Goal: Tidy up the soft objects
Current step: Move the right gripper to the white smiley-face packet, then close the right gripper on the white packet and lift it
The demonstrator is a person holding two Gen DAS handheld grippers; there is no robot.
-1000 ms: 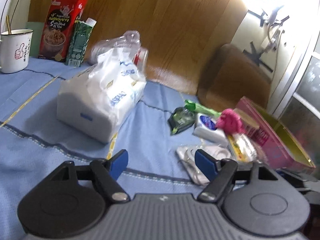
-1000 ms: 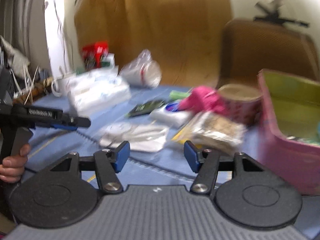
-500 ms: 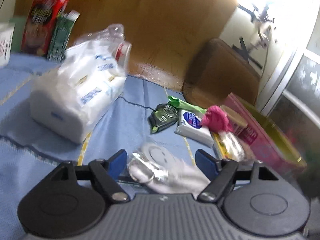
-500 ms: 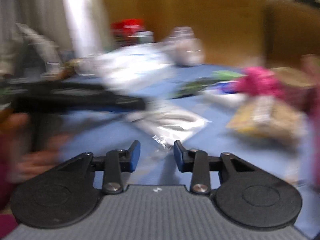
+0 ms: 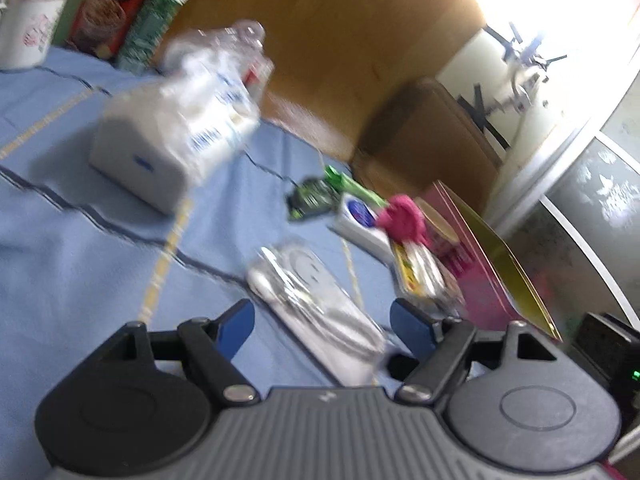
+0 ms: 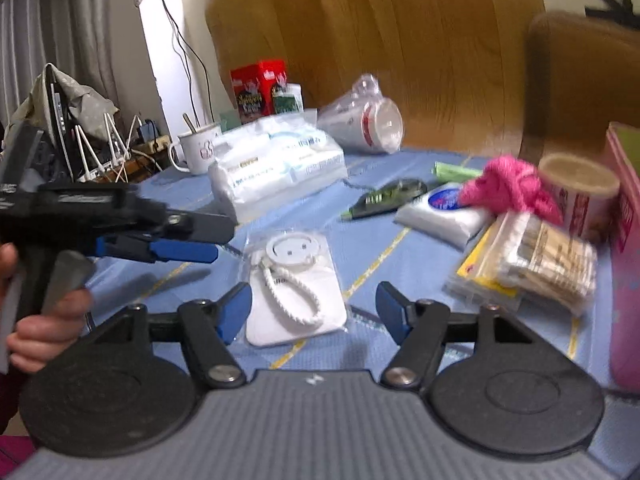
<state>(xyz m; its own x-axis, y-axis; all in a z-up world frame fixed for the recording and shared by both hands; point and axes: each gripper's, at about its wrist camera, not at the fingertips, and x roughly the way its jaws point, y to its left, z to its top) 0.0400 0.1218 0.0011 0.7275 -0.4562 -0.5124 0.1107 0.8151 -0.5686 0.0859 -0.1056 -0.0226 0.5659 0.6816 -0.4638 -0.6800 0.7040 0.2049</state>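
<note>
two grippers over the blue cloth [image 6: 408,264], and we note things from left to right. far left in the right wrist view, a hand [image 6: 38,320] holds the left gripper [image 6: 188,246], seen side-on, its blue fingers [image 6: 180,250] lying level above the cloth. from its own camera the left gripper [image 5: 322,322] has its tongs spread, nothing pinched; the clear packet with a white disc and cord [image 5: 316,300] lies between them on the cloth, not pressed. behind, a white mug [image 6: 198,152], a red box [image 6: 258,90] and a green carton [image 5: 150,28] stand at the far edge. the big tissue pack [image 6: 276,164] sits on the cloth just right of the mug, a crumpled clear bag with a cup [image 6: 366,122] behind it. centre: the right gripper [image 6: 314,310] has just been opening, tongs now spread, and the same packet [image 6: 296,284] rests between and ahead of the tips, untouched as far as we can tell. right of that, a dark green sachet [image 6: 386,198], a light green wrapper [image 6: 456,170], a small tissue pack with a blue oval [image 6: 444,210], a pink soft lump [image 6: 512,188] resting on it. then a bagged bundle on a yellow card [image 6: 532,264], a paper tub [image 6: 576,196], and the pink box [image 6: 624,264] at far right.
</note>
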